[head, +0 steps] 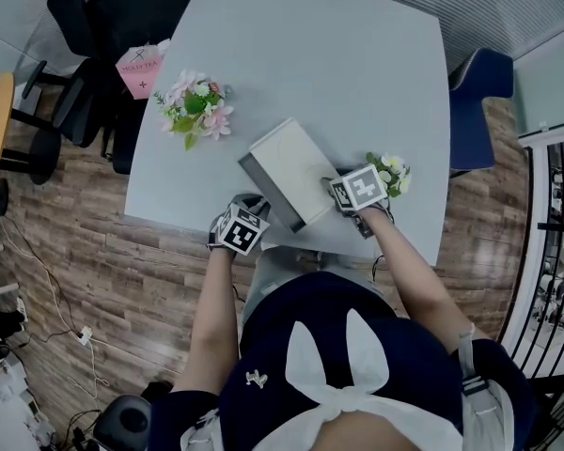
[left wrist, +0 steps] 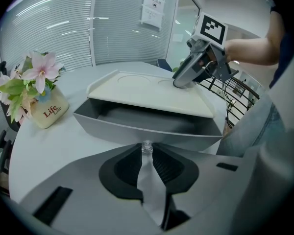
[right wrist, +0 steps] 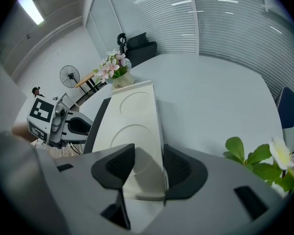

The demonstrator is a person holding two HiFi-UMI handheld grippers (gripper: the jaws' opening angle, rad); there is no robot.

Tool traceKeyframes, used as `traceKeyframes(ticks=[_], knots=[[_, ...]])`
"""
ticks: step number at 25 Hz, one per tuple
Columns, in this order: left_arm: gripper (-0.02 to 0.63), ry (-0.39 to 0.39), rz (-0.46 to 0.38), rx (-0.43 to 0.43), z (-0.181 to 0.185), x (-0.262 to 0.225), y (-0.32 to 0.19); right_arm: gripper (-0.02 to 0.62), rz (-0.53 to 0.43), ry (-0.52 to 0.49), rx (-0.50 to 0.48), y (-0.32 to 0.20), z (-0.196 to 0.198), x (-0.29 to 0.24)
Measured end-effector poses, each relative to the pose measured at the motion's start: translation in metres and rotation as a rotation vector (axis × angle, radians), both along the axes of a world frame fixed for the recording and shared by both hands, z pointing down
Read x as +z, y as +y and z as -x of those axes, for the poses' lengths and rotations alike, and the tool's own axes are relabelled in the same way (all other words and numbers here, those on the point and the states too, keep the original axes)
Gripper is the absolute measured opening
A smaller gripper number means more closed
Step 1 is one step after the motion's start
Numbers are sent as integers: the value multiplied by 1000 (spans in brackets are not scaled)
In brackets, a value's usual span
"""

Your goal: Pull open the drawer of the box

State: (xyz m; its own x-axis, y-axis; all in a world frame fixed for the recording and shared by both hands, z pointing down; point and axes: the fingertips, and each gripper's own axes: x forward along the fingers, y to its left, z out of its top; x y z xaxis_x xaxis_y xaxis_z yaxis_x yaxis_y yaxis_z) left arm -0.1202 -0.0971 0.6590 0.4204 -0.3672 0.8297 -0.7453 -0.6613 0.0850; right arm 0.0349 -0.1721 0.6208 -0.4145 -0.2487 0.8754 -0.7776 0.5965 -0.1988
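The drawer [head: 266,194] stands partly pulled out of the left long side of the box [head: 291,153], its grey front wall clear of the pale lid and a dark gap showing behind that wall. The box lies slantwise on the grey table [head: 357,54], close to the edge nearest the person.

Well to the left of the box, farther back, stands a pot of pink flowers [head: 195,109], and beyond it, off the table's corner, a black chair [head: 122,7].

Just left of the box, the left gripper [head: 252,205] meets the drawer front, its jaws drawn nearly together and pinching the small clear knob [left wrist: 147,147] at the middle of that wall.

At the box's near right end, the right gripper [head: 333,190] has its jaws spread wide and clamped across the end of the box, one pad on each side.

Just right of the box, beside that gripper, sits a small plant with white flowers [head: 392,171]. A blue chair [head: 479,92] stands past the table's right edge.
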Motion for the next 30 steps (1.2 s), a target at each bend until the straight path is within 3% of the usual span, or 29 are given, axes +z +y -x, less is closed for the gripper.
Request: traceKeyframes(ticks=[30], knots=[[80,0,-10,-57,18,1,13,187,-3,-11,-9,-1,1,1]])
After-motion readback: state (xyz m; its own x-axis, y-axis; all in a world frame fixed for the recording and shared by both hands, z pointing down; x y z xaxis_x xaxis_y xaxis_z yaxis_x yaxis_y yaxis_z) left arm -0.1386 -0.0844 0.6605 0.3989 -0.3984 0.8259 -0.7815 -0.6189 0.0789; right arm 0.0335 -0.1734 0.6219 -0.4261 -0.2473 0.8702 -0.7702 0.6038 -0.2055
